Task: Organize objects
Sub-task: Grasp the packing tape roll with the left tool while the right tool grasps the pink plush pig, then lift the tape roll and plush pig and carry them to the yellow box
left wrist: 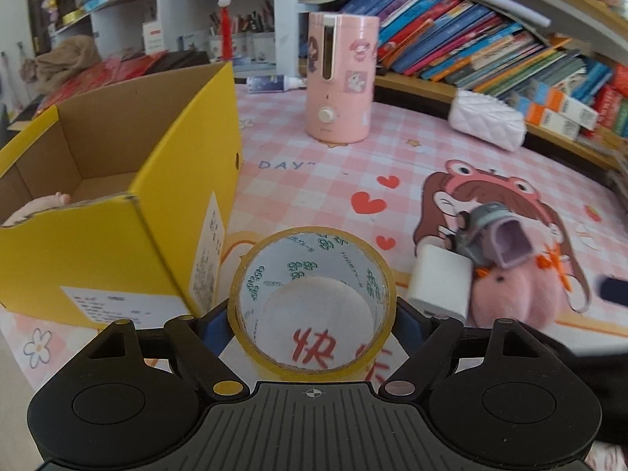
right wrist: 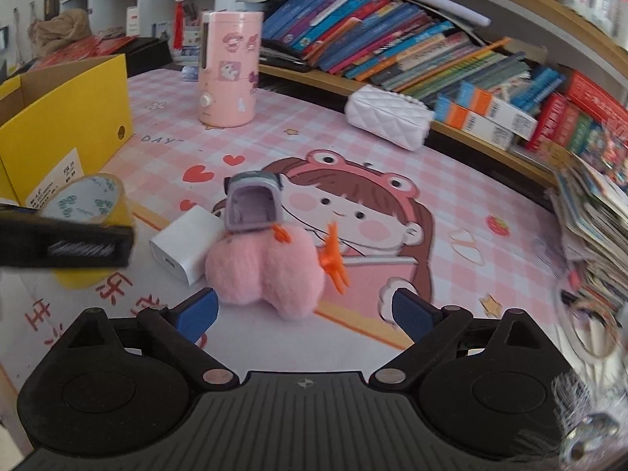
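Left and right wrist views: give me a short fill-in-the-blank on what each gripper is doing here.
1. The roll of tape sits between the fingers of the ____ gripper.
2. The right gripper stands open just in front of a fluffy ____ plush toy.
3. The cardboard box beside the tape is ____ on the outside.
4. A white ____ lies against the plush toy.

Missing words: left; pink; yellow; charger

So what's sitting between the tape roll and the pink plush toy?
A white charger block lies between the tape roll and the pink plush toy, touching the toy's side. The right wrist view shows it best.
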### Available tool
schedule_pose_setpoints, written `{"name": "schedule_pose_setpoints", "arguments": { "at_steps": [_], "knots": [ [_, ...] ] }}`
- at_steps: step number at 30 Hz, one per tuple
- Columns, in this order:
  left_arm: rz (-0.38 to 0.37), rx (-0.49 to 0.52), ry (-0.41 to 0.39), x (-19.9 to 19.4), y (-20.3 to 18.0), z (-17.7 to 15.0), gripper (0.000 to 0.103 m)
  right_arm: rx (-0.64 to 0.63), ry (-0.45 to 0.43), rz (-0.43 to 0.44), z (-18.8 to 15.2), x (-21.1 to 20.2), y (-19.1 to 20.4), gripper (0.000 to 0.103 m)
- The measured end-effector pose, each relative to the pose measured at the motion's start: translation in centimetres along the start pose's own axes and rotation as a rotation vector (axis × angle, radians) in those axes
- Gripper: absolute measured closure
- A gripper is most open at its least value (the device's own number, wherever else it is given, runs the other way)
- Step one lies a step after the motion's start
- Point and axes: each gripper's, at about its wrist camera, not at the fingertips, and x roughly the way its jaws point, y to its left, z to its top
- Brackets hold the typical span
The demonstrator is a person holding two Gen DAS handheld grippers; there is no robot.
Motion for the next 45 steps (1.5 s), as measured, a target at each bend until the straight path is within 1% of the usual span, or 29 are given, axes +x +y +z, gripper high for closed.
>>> {"name": "schedule_pose_setpoints", "arguments": {
  "at_steps": [5,8,9,12,14,18,23,28,35,39,45],
  "knots": [
    [-0.033,-0.020,0.042,-0.9,1.3,-0.5,0.020,-0.036,0.015,0.036,0.9,2.5,0.6,0.006],
    [-0.035,-0.023,0.040,-1.3,1.9,-0.7,0.020,-0.046,0.026,0.047,1.2,3.6,0.7,0.006],
    [-0.036,-0.025,0.039,-1.5,2.0,-0.7,0.020,-0.047,0.027,0.046,1.3,3.8,0.7,0.007],
    [-0.051,-0.027,0.035,-1.9,2.2,-0.8,0.020,-0.039,0.034,0.056,1.3,4.2,0.5,0.014],
    [-0.062,-0.023,0.033,-2.2,2.3,-0.9,0.020,-0.024,0.033,0.056,1.3,3.8,0.4,0.015],
    [-0.095,-0.013,0.026,-2.8,2.3,-1.1,0.020,0.019,0.031,0.028,1.0,2.3,0.1,0.017],
    [-0.144,0.002,0.018,-3.8,2.6,-1.5,0.020,0.091,0.037,-0.013,0.2,-0.7,-0.2,0.017],
    [-0.188,0.013,0.002,-4.9,3.4,-2.1,0.020,0.157,0.040,-0.044,-0.7,-3.8,0.6,0.017],
    [-0.226,0.027,-0.020,-7.1,5.8,-3.3,0.020,0.154,0.023,-0.075,-1.7,-7.2,3.8,0.017],
    [-0.226,0.023,-0.027,-8.4,8.0,-4.2,0.020,0.134,0.020,-0.075,-2.1,-8.5,6.4,0.017],
    [-0.201,-0.011,-0.029,-10.4,12.0,-5.7,0.020,0.096,0.015,-0.058,-2.9,-10.7,10.7,0.017]
  ]
}}
